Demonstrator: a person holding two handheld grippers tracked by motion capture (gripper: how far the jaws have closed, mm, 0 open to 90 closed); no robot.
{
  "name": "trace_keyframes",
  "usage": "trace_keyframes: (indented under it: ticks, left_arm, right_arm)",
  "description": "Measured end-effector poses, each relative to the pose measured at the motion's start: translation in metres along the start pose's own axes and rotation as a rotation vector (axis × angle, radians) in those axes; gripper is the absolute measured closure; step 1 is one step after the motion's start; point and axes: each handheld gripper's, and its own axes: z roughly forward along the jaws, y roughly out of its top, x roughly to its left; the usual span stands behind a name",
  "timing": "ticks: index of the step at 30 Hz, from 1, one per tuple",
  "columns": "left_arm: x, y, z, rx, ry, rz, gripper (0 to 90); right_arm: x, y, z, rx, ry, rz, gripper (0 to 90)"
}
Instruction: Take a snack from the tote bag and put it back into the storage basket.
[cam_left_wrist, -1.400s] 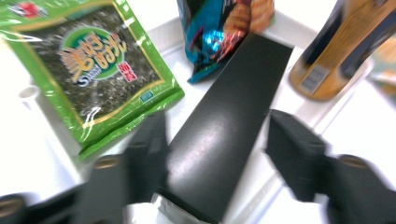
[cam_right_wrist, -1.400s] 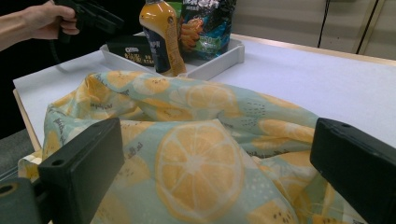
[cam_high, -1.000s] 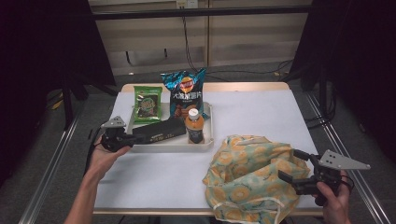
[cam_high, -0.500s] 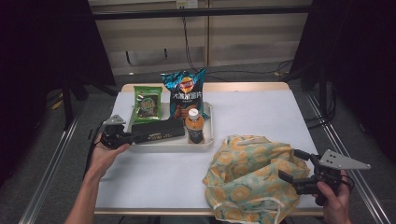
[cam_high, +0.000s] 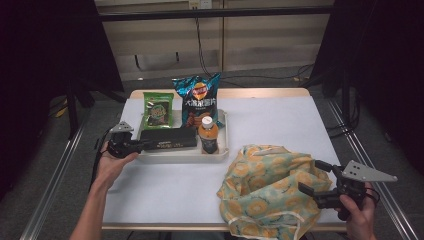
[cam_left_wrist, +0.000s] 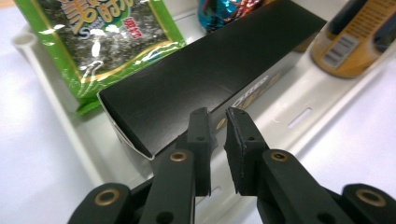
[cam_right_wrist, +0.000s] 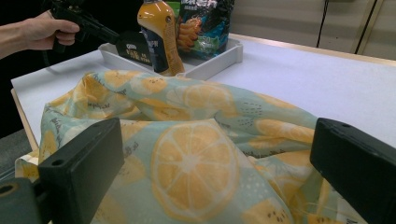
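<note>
Little had been shifted since the earlier frame: only the jaws of the left tool had just been opening, to a narrow gap with nothing pressed between the pads. Nearest, the right tool was held wide open and empty at the edge of the lemon-print cloth bag, which lay crumpled on the bench. Farther off, the black box lay flat in the white tray, just beyond the left tool's tips, with the green seaweed packet, the chip bag and the tea bottle beside it. For a sound grip, the jaws would probably have to be spread wider than the box's end, then pushed squarely over it before closing.
</note>
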Motion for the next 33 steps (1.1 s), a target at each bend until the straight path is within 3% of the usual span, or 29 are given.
trace_keyframes:
  ticks: [6, 10, 16, 20, 24, 33]
  left_arm:
    - [0.005, -0.003, 0.001, -0.028, -0.019, -0.034, 75.2]
    - [0.004, -0.005, 0.001, -0.019, -0.026, -0.021, 70.7]
    - [0.000, -0.007, -0.011, -0.054, -0.024, -0.001, 62.4]
    - [-0.002, -0.008, -0.014, -0.061, -0.016, -0.004, 53.1]
    - [-0.008, -0.009, -0.019, -0.083, -0.034, 0.004, 44.3]
    - [-0.035, -0.009, -0.054, -0.169, 0.021, 0.023, 16.7]
  right_arm:
    - [0.000, 0.000, 0.000, -0.001, -0.001, -0.001, 2.5]
    - [0.000, 0.000, 0.000, -0.003, -0.002, -0.002, 2.5]
    - [-0.001, 0.000, 0.000, -0.004, -0.003, -0.003, 2.5]
    - [-0.001, 0.001, 0.000, -0.007, -0.004, -0.001, 2.5]
    - [-0.001, 0.001, -0.001, -0.010, -0.009, 0.004, 2.5]
    - [-0.004, 0.002, -0.004, -0.022, -0.020, 0.004, 2.4]
